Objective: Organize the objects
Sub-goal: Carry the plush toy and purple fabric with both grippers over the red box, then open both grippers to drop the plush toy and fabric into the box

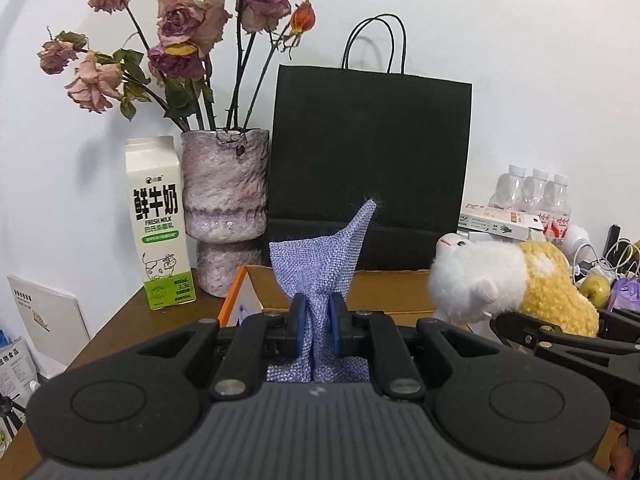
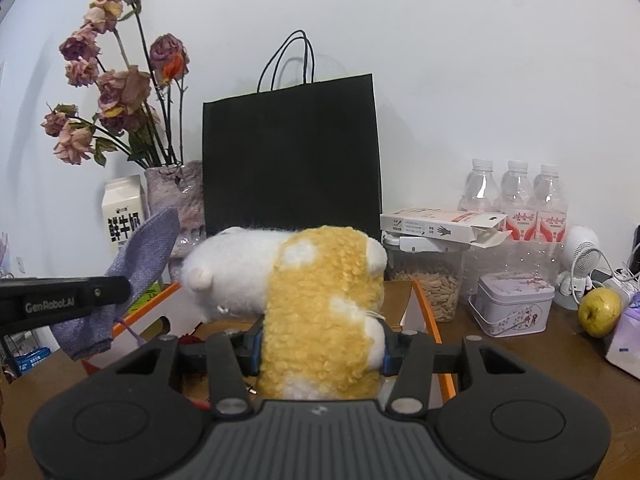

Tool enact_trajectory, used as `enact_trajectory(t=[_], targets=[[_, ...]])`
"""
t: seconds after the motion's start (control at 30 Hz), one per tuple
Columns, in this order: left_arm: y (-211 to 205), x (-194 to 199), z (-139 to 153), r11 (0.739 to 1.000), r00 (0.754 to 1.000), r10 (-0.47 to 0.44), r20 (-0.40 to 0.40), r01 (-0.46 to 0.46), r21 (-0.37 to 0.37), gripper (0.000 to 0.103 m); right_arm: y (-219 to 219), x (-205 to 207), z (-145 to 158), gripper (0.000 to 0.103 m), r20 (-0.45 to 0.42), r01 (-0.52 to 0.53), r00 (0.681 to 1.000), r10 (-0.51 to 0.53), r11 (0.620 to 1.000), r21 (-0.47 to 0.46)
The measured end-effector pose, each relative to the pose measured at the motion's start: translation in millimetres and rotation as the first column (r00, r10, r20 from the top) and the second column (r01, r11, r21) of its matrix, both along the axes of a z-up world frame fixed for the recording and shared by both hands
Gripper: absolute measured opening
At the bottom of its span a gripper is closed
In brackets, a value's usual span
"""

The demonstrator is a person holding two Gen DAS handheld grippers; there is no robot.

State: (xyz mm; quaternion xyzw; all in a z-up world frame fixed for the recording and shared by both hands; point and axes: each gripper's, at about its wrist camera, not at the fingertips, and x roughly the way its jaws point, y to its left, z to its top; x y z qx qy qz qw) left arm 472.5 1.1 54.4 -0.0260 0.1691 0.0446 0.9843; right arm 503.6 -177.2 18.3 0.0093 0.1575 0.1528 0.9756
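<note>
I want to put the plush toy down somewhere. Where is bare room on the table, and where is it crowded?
Bare wood shows in front of the milk carton, left of the cardboard box, and in front of the tin, right of the box. The back right is crowded: bottles, seed jar, pear. The plush toy is in the right gripper.

The cloth pouch (image 1: 316, 276) is lilac with a fine woven check. Beside it, the plush toy (image 2: 320, 300) is white with curly yellow patches. Behind it, the paper bag (image 1: 368, 168) is plain black; the box (image 2: 430, 320) has orange edges.
</note>
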Motion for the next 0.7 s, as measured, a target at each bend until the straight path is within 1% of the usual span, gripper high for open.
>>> enact_trajectory(t=[0.33, 0.7], targets=[[0, 34, -9, 1.0, 0.999, -0.015, -0.029, 0.015, 0.009, 0.013, 6, 33, -7, 0.048, -0.021, -0.003, 1.0, 0.002, 1.0, -0.016], [0, 54, -14, 1.0, 0.998, -0.027, -0.051, 0.028, 0.012, 0.014, 13, 52, -12, 0.048, -0.046, -0.005, 0.999, 0.003, 0.999, -0.036]])
